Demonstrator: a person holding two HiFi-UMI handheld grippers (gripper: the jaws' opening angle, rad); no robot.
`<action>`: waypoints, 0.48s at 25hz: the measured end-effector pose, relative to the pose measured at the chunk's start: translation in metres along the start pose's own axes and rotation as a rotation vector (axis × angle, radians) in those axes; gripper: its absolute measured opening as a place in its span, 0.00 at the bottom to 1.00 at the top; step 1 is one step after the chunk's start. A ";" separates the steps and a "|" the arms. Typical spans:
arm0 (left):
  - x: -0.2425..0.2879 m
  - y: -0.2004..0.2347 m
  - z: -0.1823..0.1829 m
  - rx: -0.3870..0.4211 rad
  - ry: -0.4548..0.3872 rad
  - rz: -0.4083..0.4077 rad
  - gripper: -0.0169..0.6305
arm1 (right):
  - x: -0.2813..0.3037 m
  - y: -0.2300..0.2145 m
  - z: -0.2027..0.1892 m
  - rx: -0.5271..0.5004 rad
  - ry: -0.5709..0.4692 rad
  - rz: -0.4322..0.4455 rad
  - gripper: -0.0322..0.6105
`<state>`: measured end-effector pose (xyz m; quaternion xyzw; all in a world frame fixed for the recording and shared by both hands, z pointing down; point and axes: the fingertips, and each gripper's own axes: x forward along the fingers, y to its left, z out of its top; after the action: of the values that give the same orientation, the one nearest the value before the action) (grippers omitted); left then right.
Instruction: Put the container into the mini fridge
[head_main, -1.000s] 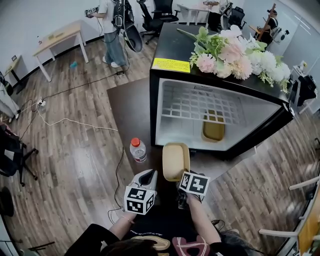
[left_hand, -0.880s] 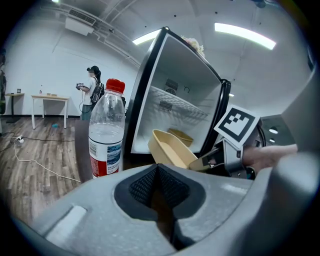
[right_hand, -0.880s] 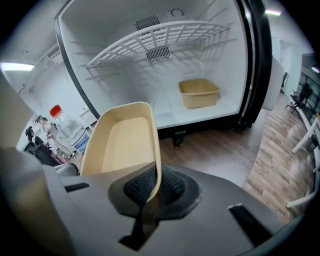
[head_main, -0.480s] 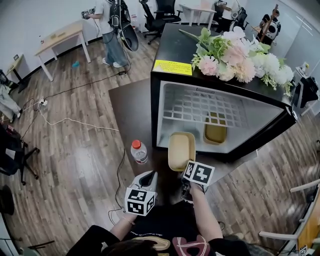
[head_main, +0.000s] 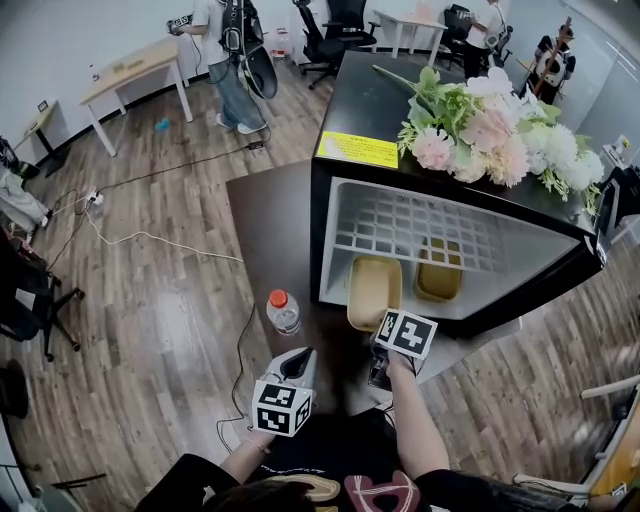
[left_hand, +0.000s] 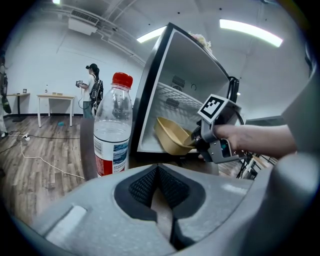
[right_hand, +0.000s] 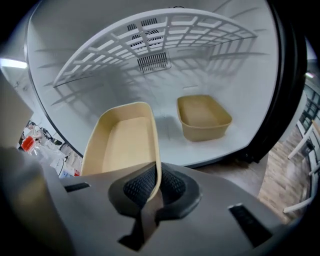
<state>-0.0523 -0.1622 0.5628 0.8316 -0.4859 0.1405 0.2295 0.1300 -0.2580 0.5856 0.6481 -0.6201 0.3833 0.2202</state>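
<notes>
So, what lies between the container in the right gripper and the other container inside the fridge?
Nothing stands there. The right gripper view shows only bare white fridge floor between the held container and the second container.

Cannot see the near end of the container (right_hand: 122, 142) in the right gripper view: sunk behind the grey body of the right gripper (right_hand: 152, 192), one wall vanishing between the jaws. Same in the head view, lower middle, under the marker cube (head_main: 405, 333). Cannot read the yellow label (head_main: 358, 149) on the mini fridge (head_main: 372, 100): too small. Second container (head_main: 440, 272) partly screened by the wire shelf (head_main: 400, 225). Standing person (head_main: 228, 55) cut off above the shoulders by the top edge. In the left gripper view, base of the bottle (left_hand: 112, 130) lost behind the left gripper (left_hand: 159, 195). Clutter (right_hand: 42, 145) at the right gripper view's left edge too blurred to name.
</notes>
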 end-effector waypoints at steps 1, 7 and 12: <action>0.001 0.001 0.001 -0.001 0.000 0.004 0.04 | 0.002 0.000 0.003 0.001 0.000 -0.002 0.08; 0.004 0.009 0.006 -0.022 -0.008 0.026 0.04 | 0.014 0.002 0.013 -0.007 0.009 -0.009 0.07; 0.010 0.010 0.005 -0.038 -0.007 0.037 0.04 | 0.026 0.001 0.022 -0.008 0.014 -0.020 0.08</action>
<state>-0.0566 -0.1765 0.5653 0.8185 -0.5044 0.1324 0.2410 0.1327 -0.2912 0.5917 0.6506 -0.6135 0.3832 0.2312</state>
